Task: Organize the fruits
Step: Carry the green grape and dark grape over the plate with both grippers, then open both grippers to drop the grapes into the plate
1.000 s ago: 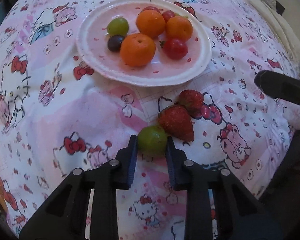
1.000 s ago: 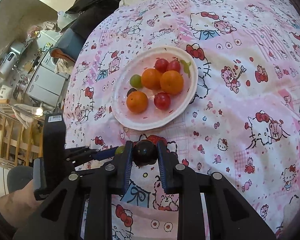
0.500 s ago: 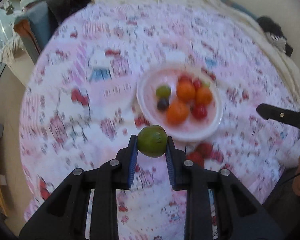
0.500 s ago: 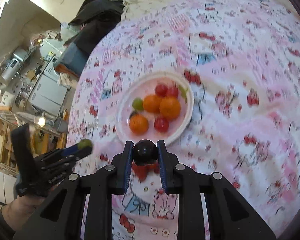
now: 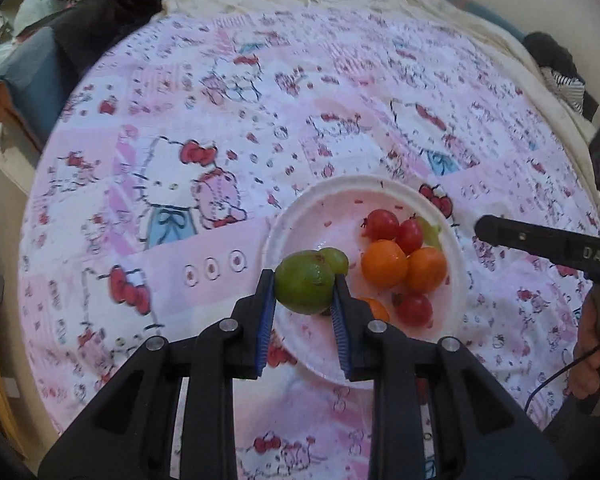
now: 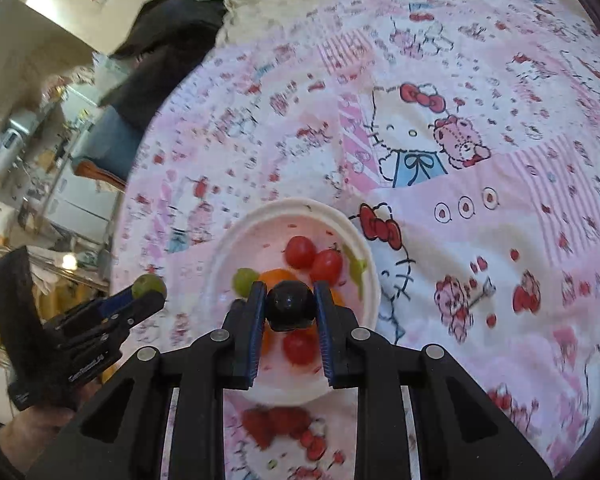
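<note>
I hold two small fruits, one in each tool. The left hand-held gripper is closed narrow on a green fruit, round and smooth like a small lime. I judge it light and firm but slippery on the skin, so the pads should stay across its widest part, as they are now. The right hand-held gripper is closed on a dark grape, which I think is soft and easy to crush; only a gentle squeeze at its middle is safe.

Both fruits hang above the white plate, the green one over its left part, the grape over the oranges and cherry tomatoes. The plate lies on the bed cover, toward its near edge. Two strawberries lie on the cover between the plate and that edge, blurred.
</note>
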Action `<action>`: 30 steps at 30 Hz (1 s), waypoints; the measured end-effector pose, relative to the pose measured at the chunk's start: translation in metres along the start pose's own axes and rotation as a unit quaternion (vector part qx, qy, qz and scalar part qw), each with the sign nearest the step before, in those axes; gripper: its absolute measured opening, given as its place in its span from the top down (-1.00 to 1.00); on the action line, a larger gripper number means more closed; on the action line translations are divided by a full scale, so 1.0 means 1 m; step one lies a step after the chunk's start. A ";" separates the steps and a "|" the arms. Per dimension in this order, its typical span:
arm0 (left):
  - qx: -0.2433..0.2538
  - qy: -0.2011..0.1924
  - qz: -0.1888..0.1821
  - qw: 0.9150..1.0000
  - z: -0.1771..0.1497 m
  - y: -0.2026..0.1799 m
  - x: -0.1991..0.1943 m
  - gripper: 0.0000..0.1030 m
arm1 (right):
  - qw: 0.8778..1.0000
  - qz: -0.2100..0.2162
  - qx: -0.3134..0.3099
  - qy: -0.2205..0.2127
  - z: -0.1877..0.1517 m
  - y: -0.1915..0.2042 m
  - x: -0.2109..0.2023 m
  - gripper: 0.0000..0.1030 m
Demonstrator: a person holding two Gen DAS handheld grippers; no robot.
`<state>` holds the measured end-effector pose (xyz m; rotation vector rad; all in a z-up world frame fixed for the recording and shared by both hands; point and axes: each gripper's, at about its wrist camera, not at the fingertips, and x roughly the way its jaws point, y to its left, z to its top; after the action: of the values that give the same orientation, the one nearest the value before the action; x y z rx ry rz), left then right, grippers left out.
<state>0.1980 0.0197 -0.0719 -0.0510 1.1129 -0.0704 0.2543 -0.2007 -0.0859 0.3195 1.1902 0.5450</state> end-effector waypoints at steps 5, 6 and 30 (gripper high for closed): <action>-0.016 0.027 -0.003 1.000 -0.002 0.004 0.028 0.55 | 0.999 -0.018 0.019 0.024 0.008 -0.019 0.029 0.51; -0.017 0.033 -0.003 0.999 -0.003 0.004 0.033 0.55 | 0.999 -0.020 0.021 0.026 0.008 -0.022 0.033 0.51; -0.015 0.027 -0.021 0.999 -0.003 -0.001 0.022 -0.42 | 1.000 -0.019 0.013 -0.017 0.018 -0.015 0.009 -0.76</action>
<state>0.2050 0.0165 -0.0931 -0.0995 1.1662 -0.0935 0.2769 -0.2076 -0.0943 0.3252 1.1695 0.4897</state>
